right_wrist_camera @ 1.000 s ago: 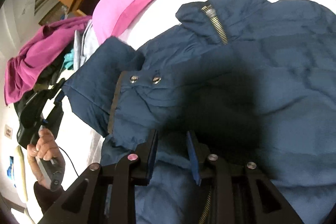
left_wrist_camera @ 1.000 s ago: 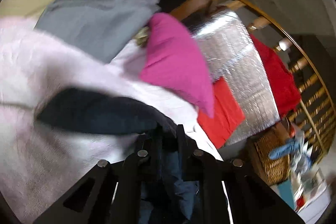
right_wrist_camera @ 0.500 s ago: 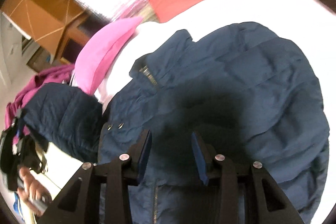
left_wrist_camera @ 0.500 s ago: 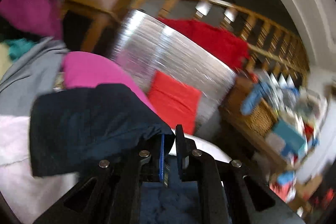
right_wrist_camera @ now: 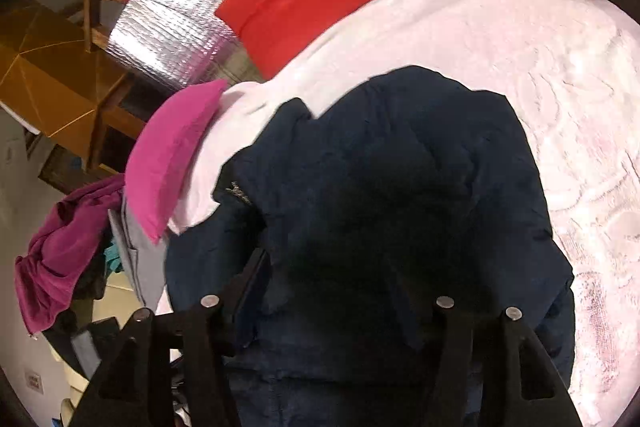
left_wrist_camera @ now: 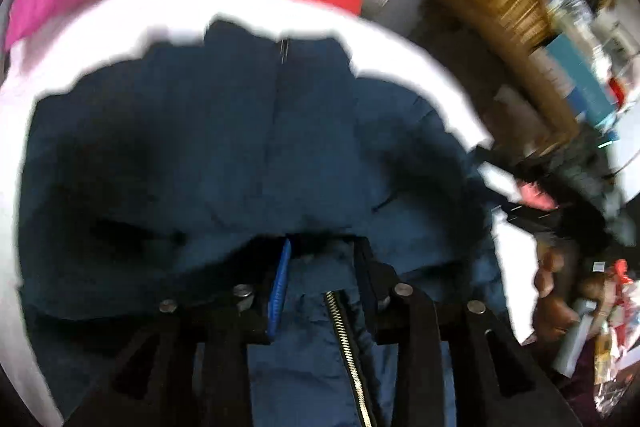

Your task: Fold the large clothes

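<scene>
A navy quilted puffer jacket lies spread on the pale pink bedspread, collar end toward the magenta pillow. Its brass zipper runs up the front, with one side folded over the body.

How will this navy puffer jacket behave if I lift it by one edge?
The navy puffer jacket will probably drape and sag, since it already lies in soft folds on the white bedspread. Its quilted look suggests bulky but light. The smooth shell may slip; the zipper side could swing.
</scene>
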Demonstrator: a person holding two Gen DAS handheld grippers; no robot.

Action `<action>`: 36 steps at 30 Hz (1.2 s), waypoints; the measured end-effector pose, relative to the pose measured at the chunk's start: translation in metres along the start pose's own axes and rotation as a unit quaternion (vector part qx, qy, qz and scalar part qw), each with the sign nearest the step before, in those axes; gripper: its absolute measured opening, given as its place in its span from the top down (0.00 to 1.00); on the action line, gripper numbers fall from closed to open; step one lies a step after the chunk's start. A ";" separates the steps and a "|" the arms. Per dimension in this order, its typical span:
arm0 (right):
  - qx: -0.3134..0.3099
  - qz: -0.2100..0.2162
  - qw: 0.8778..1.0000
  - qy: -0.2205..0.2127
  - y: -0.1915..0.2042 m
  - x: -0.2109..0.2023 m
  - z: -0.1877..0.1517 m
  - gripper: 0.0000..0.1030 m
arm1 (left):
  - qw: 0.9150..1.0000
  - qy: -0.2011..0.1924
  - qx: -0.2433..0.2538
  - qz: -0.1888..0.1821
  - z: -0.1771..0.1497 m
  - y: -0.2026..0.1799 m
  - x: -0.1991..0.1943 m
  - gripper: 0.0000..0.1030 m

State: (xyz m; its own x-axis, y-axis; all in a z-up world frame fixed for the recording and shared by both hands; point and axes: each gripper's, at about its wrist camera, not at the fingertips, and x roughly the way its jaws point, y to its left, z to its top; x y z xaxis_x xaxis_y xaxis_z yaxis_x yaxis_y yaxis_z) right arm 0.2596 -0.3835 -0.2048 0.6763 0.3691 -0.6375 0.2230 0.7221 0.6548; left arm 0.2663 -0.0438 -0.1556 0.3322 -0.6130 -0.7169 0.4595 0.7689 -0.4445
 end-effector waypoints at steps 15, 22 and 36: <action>-0.063 0.019 0.998 0.023 0.031 0.008 -0.024 0.37 | 0.964 -0.141 -0.180 -0.134 0.020 0.093 -0.038 0.27; -0.050 0.015 0.999 0.010 0.025 0.005 -0.019 0.37 | 0.977 -0.104 -0.139 -0.123 0.025 0.074 -0.016 0.45; -0.027 0.017 0.999 0.005 0.006 -0.004 -0.010 0.37 | 0.974 -0.096 -0.198 -0.061 0.021 0.100 -0.009 0.27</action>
State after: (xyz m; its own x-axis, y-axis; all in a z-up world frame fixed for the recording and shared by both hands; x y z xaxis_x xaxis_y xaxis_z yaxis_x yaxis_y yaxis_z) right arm 0.2512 -0.3741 -0.2026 0.6759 0.3998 -0.6191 0.1618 0.7391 0.6539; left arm 0.3268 0.0348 -0.1826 0.4613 -0.6968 -0.5493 0.1638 0.6753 -0.7191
